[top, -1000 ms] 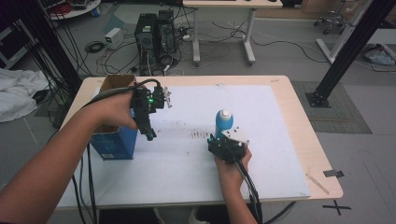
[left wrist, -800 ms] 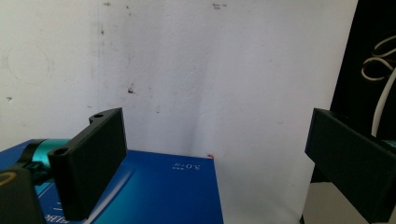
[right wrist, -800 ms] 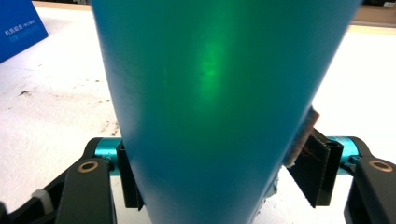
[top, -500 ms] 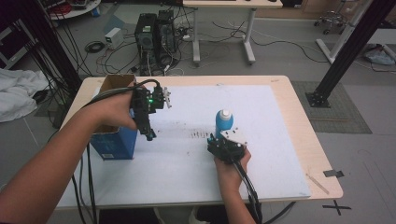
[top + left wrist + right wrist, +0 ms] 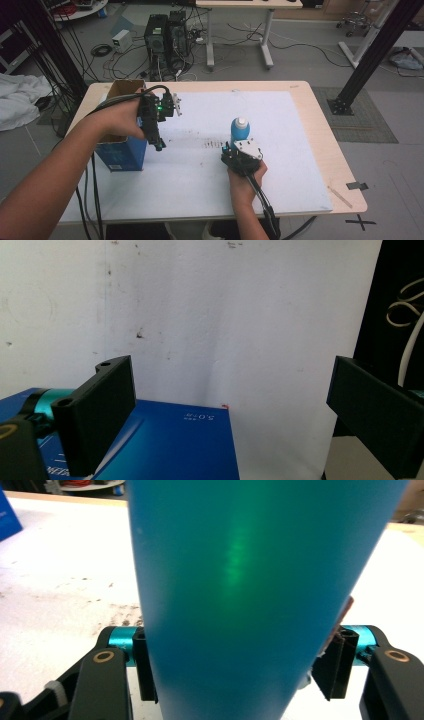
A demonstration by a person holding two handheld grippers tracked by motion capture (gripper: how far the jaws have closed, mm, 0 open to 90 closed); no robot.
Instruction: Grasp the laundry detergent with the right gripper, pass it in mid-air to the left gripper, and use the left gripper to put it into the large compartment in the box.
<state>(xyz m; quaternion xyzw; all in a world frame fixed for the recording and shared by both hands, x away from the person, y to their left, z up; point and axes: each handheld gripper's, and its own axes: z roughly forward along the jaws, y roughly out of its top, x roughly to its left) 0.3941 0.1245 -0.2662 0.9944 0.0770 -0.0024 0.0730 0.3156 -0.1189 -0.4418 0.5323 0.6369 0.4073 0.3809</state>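
Observation:
A blue bottle with a white cap stands upright on the white mat right of centre. My right gripper reaches it from the near side. Its jaws have just been closing and now sit on both sides of the bottle, with the pads against it. My left gripper hangs pointing down at the right edge of a blue box. In the left gripper view that gripper stands wide open with nothing between its jaws, over the box and the mat.
The blue box is open at the top, with brown flaps at the table's left side. Dark smudges mark the mat between the grippers. Beyond the wooden table edge lie the floor, computer towers and cables.

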